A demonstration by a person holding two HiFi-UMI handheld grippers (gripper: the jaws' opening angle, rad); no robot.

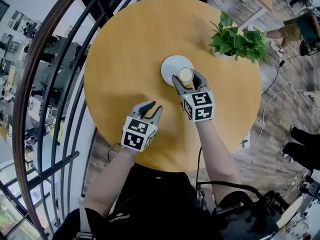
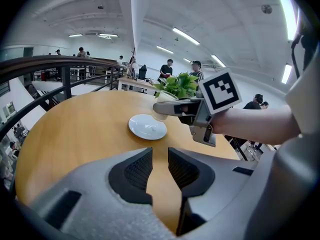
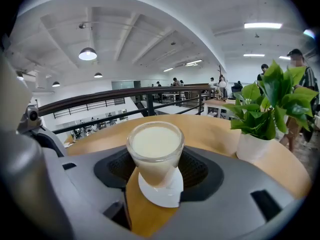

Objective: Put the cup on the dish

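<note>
I'm looking down at the round wooden surface point(image 1: 135, 44), with a railing curving past its left side. A potted plant point(image 1: 237, 40) stands at the far right edge. My left tool point(image 1: 154, 105) hovers low over bare wood on the near side, its jaws a narrow gap apart with nothing between them. My right tool point(image 1: 186, 76) is clamped on the cup point(image 1: 185, 75), one pad on each side of the glass. The white dish point(image 1: 170, 66) lies near the middle of the surface. The cup, full of something pale and creamy, sits upright over the dish's near right rim. I can't quite tell if its base touches the dish.
</note>
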